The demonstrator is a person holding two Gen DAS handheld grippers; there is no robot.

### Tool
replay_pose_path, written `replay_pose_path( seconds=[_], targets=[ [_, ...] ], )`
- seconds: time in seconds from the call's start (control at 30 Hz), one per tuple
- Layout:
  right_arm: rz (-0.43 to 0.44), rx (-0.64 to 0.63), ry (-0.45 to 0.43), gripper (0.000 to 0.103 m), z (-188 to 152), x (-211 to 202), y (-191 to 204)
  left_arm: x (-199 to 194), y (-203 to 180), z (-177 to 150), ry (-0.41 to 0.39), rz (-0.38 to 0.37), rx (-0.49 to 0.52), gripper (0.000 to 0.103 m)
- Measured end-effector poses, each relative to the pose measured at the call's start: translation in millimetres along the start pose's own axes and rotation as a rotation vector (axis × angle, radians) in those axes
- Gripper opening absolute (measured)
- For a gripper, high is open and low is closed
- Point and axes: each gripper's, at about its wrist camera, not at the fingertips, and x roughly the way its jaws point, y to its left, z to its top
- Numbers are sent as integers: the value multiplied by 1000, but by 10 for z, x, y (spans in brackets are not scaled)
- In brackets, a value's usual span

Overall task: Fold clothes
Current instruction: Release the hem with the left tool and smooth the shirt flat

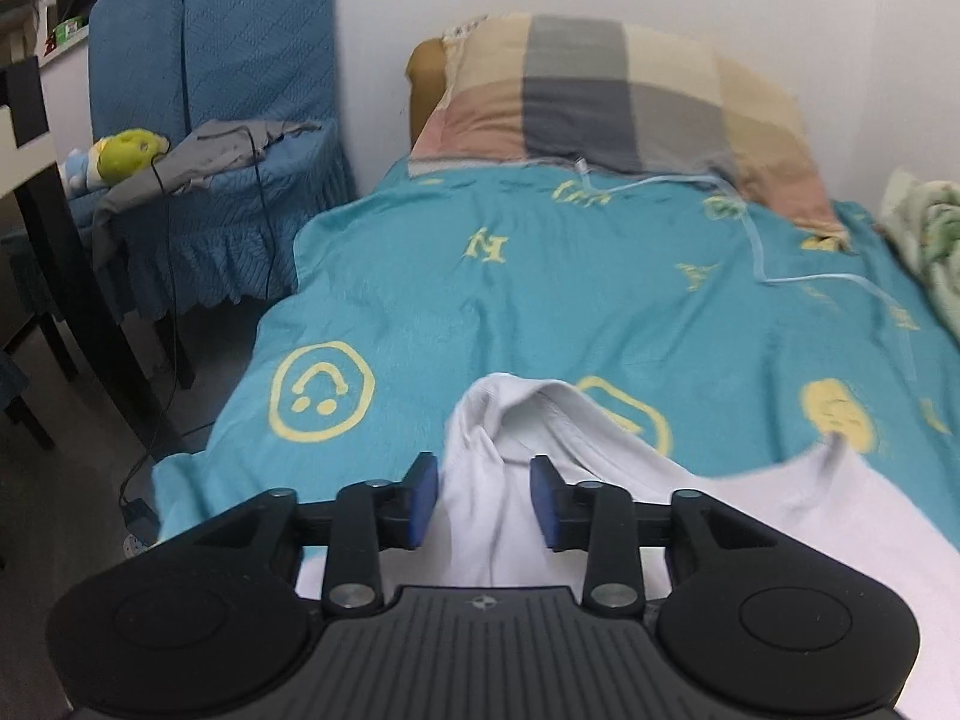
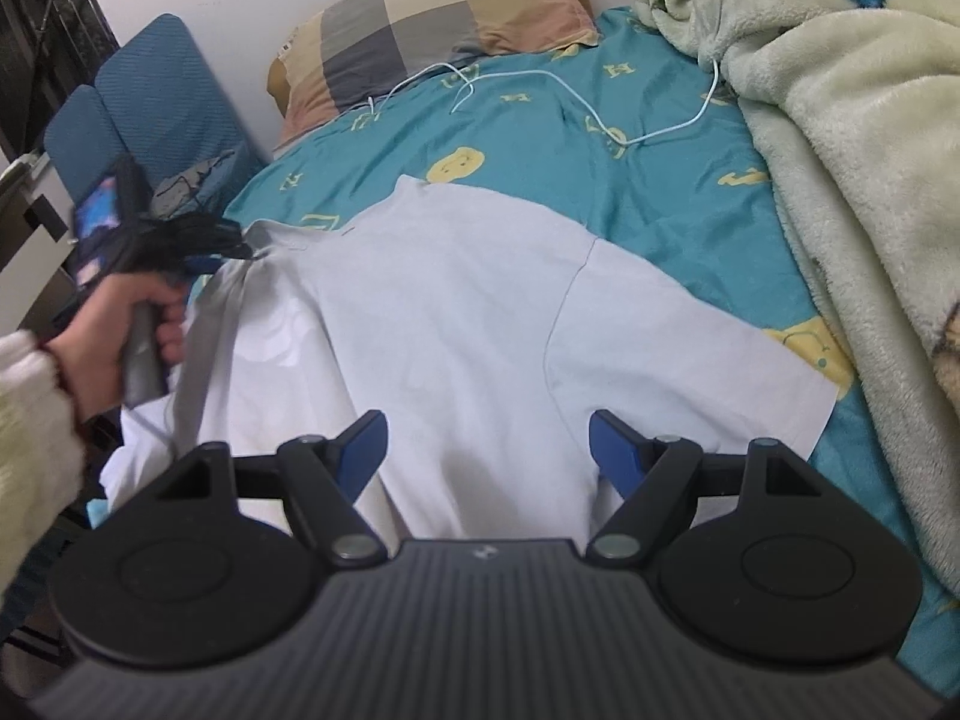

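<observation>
My white T-shirt [image 2: 456, 300] lies on the teal bed sheet [image 2: 660, 192], my left tongs [image 1: 483, 501] and right tongs [image 2: 486, 450] both apart, near a checked pillow [image 2: 420, 18] and fluffy green blanket [image 2: 840, 120].

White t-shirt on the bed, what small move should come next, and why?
Probably shut the left tongs on the raised fold of the white t-shirt between their pads: they stand open around it. The right tongs hang wide open over the flat body, gripping nothing, so no fold can be carried over yet.
</observation>
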Motion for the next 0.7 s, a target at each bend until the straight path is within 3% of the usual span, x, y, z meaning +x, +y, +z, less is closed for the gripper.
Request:
replay_pose_path(
  seconds=[0.2, 0.5, 0.7],
  targets=[
    [-22, -37, -31, 76, 12, -130, -15, -1122, -54, -320, -60, -46, 41, 47],
    [-60, -92, -67, 76, 18, -320, -36, -2616, -302, -1087, -110, -139, 51, 59],
    [-86, -137, -55, 75, -20, -378, -32, -3100, -540, -1707, -114, -182, 115, 70]
  ],
)
